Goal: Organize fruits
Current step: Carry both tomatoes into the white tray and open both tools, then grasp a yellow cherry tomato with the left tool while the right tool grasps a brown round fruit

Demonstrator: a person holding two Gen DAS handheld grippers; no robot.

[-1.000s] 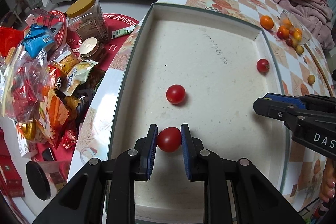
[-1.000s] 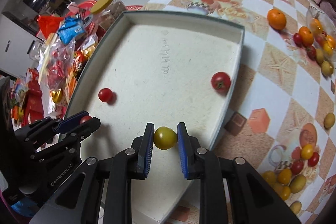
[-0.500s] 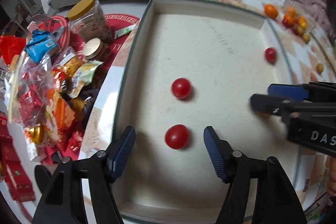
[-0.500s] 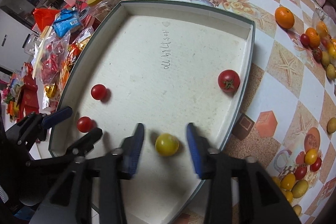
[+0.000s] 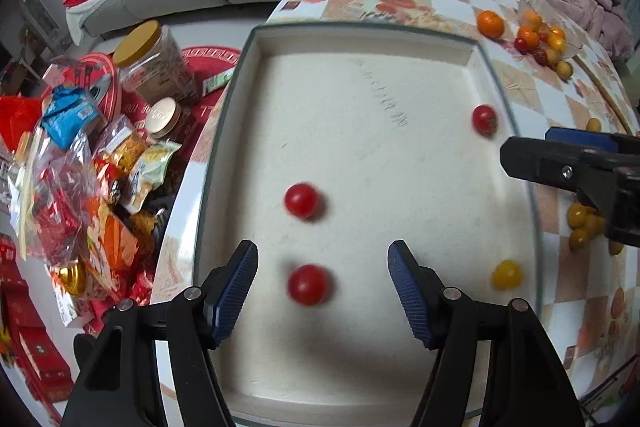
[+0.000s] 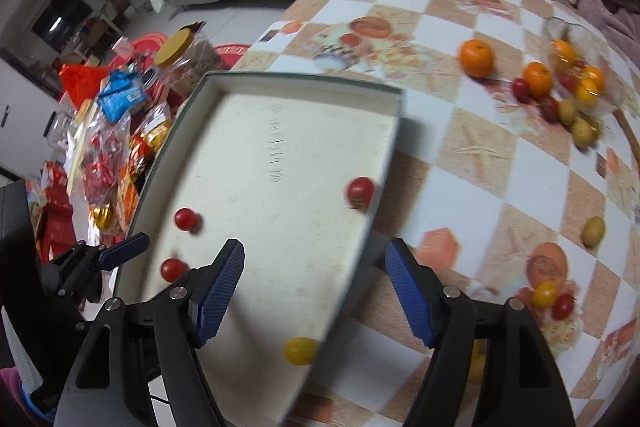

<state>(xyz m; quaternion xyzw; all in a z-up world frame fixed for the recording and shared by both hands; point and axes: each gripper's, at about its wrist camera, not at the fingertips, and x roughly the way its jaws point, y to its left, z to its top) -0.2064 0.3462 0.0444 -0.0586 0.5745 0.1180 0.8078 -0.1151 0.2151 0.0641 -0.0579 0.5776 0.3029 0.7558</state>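
The left hand-held gripper (image 5: 322, 289) stands with its jaws wide apart over the shallow white rectangular tray (image 5: 360, 39), a round red cherry tomato (image 5: 309, 284) lying loose between them. The right hand-held gripper (image 6: 314, 285) is likewise spread, holding nothing, with a small yellow tomato (image 6: 299, 350) on the tray near its right rim.

Your tray (image 5: 248, 75) holds three red tomatoes (image 5: 309, 284) and one yellow tomato (image 5: 506, 274); at two o'clock, one lone orange (image 5: 490, 24).
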